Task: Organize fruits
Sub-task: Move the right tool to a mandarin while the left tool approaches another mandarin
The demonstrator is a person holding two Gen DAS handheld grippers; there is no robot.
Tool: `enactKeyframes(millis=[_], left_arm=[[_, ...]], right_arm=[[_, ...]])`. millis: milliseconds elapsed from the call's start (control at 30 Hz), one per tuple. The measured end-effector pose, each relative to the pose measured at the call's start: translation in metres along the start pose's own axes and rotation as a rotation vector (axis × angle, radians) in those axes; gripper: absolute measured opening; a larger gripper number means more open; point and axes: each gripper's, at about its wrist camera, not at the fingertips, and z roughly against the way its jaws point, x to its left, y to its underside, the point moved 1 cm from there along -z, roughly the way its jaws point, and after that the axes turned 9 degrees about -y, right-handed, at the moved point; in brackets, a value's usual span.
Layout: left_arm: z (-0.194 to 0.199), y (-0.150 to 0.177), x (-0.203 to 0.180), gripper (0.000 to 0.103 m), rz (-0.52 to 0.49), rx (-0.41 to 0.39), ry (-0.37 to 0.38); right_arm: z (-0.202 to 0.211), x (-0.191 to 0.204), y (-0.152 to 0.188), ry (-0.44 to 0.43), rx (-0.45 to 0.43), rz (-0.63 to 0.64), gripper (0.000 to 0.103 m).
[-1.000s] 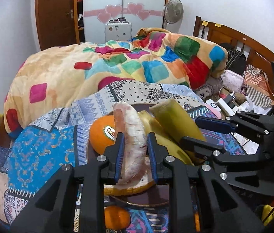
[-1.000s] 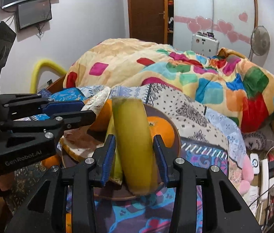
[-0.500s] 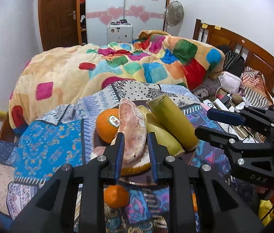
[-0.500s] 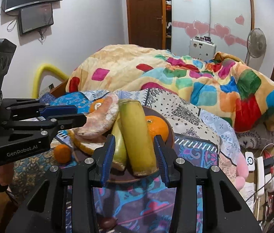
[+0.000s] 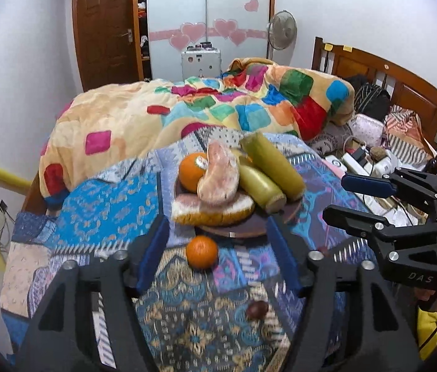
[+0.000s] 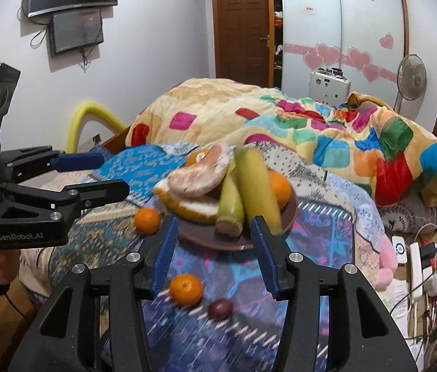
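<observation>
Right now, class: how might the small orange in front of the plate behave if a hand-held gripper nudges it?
The small orange looks round, so it would probably roll. The patterned bedspread beneath seems soft and uneven, so its path may wander.

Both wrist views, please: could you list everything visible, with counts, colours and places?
Round dark brown plate: one, on the patterned blue bedspread.
Yellow-green bananas: two, leaning on the plate's right side.
Pink peeled pomelo pieces: two, stacked on the plate.
Large oranges: two, on the plate behind the other fruit.
Small orange tangerines: two, on the bedspread in front of the plate.
Dark purple round fruit: one, beside the nearer tangerine.
Colourful patchwork quilt: one, heaped behind.
White standing fan: one, by the wardrobe.
Left gripper: black, blue pads, open.
Right gripper: same, open.
</observation>
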Motion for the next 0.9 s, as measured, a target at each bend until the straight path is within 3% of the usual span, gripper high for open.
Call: enactKeyframes(millis=[400,667,800,900], left_arm=[[-0.014,0.050,0.010,0.070,0.020,0.104,-0.004],[-0.032,0.065,0.021,0.070,0.043,0.141,-0.001],[-0.038,0.067,0.026,0.070,0.058,0.148,-0.005],[-0.041,0.065,0.029,0.070,0.066,0.140,-0.021]], right_arm=[[-0.028,0.008,0.042,-0.051,0.113,-0.029,0.046],[-0.048,0.006,0.050,-0.075,0.161,-0.041,0.046],[-0.055,0.008,0.051,-0.073,0.174,-0.026,0.032],[-0.054,0.008,0.051,-0.068,0.166,-0.017,0.032]])
